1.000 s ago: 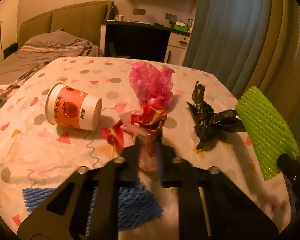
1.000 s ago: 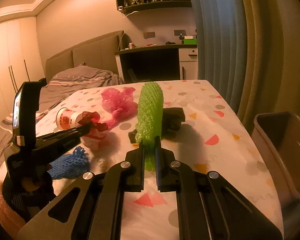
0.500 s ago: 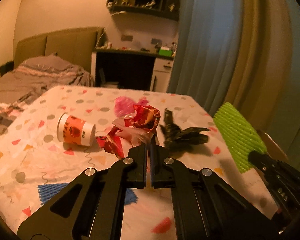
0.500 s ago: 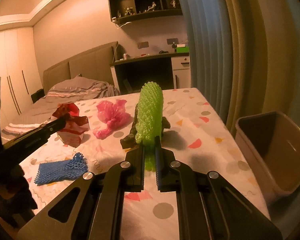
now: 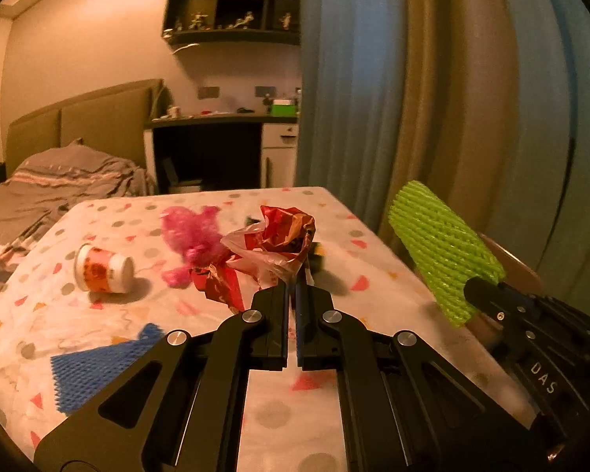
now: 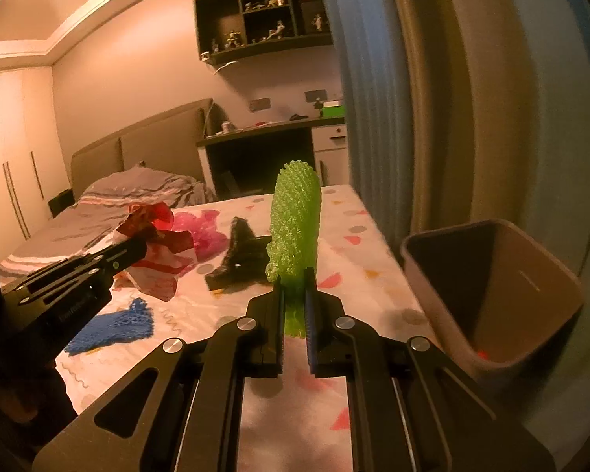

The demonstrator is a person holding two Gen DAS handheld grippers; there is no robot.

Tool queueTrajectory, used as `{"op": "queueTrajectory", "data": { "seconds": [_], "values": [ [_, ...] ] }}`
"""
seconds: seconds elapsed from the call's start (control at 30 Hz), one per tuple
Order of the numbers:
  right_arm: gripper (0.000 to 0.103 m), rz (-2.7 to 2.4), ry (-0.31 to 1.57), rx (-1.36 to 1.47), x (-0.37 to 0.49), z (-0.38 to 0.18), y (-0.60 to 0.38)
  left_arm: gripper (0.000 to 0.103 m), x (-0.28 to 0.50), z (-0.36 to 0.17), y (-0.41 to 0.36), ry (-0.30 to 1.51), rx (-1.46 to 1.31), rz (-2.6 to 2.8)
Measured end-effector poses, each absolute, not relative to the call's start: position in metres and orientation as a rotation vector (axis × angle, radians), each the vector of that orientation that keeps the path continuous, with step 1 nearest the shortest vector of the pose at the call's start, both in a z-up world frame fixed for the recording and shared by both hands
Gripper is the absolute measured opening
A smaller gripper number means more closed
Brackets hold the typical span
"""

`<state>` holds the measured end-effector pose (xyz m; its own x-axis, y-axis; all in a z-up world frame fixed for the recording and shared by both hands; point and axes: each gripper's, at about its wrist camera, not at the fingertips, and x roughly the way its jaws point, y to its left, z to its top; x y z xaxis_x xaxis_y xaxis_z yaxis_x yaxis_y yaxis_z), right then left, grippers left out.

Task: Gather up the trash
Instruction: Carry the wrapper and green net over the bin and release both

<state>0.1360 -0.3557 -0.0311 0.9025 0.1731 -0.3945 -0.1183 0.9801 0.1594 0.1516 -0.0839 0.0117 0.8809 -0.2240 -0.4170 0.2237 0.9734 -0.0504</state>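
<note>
Both loads lifted off the table since a second ago: left gripper (image 5: 292, 289) clamps red wrapper (image 5: 279, 236), right gripper (image 6: 295, 295) grips green foam net (image 6: 295, 224) (bin (image 6: 491, 287) just right, ahead).

Crumpled foil wrapper (image 5: 279, 232) is showing red; foam net sleeve (image 6: 295, 228) is showing lime green; counter (image 5: 373, 259) cloth is displaying white with coloured dots and triangles.

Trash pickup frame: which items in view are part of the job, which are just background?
Job:
- crumpled red-and-white plastic wrapper, in left gripper
- green foam mesh sleeve, in right gripper
- brown plastic bin
- pink crumpled bag
- black crumpled bag
- blue foam net
- orange-and-white paper cup

Background:
- bed
- desk
- curtains
- wall shelf
</note>
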Motion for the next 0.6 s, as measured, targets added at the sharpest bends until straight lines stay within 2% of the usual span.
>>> {"op": "queueTrajectory", "data": {
  "seconds": [0.6],
  "values": [
    [0.01,0.033,0.404,0.181,0.124,-0.043,-0.424,0.002,0.157,0.009,-0.17,0.429,0.058,-0.381]
  ]
}}
